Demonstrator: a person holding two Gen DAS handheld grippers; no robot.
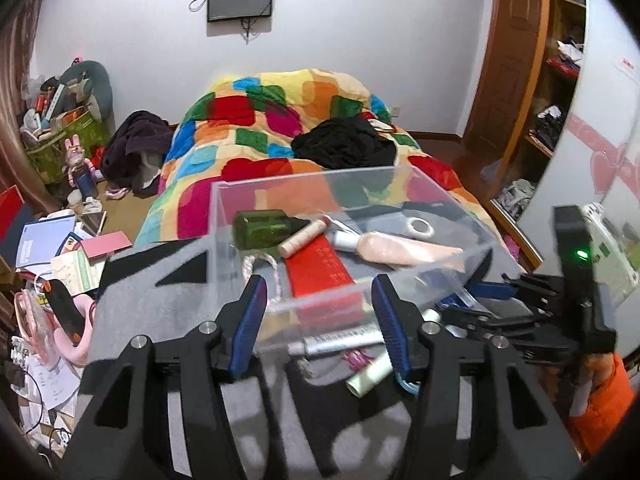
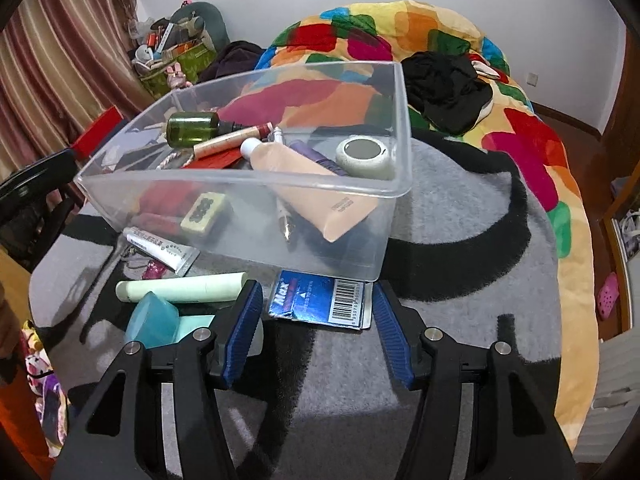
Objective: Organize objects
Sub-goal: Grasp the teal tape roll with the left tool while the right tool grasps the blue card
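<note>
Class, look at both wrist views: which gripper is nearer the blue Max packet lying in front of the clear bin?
Right. The right gripper hangs just over the blue Max packet, open jaws flanking it. The left gripper faces the clear bin, packet off to its right.

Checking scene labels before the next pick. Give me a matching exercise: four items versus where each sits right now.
Items:
1. green bottle
2. blue Max packet
3. pale green tube
4. tape roll

Places:
A. on the grey blanket, left of the right gripper's fingers
B. inside the clear bin, far left
C. on the blanket between the right gripper's open fingers, partly under the bin's near edge
D. inside the bin, far right corner

Pairs: 1-B, 2-C, 3-A, 4-D
</note>
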